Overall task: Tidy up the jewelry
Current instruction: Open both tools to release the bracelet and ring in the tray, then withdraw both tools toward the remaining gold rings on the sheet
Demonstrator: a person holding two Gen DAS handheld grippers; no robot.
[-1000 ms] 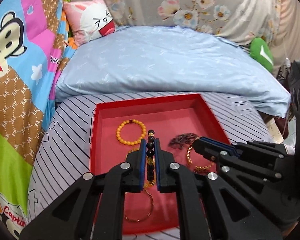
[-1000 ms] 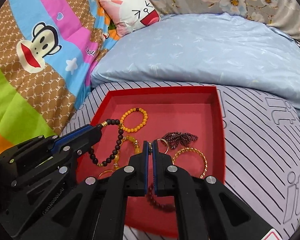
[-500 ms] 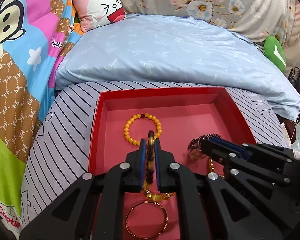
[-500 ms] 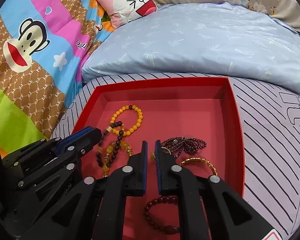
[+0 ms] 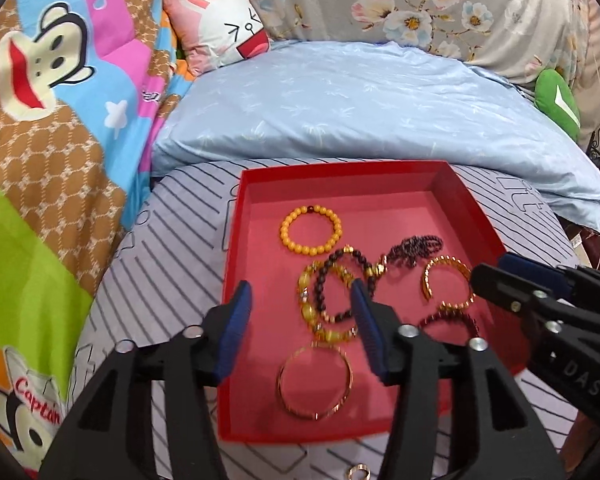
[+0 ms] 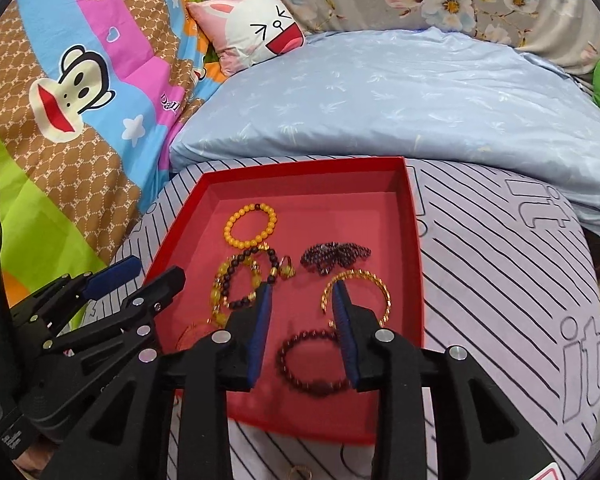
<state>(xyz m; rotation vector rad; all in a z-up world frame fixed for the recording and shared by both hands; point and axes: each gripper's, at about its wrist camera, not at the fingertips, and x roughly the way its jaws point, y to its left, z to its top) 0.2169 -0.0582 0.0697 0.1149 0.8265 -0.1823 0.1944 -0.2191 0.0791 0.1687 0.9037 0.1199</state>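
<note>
1. Now the red tray (image 5: 472, 204) sits on the striped cushion (image 5: 172, 264), with all the jewelry lying inside it.
2. The left gripper (image 5: 302, 300) is opening and holds nothing. The dark bead bracelet (image 5: 342, 280) lies on the tray floor between its blue fingers (image 5: 236, 320), just past the tips.
3. The right gripper (image 6: 302, 300) is opening too, with nothing in it. The small gold ring (image 6: 286, 269) lies just beyond its tips, and the dark red bracelet (image 6: 312, 360) lies nearer, below its fingers.
</note>
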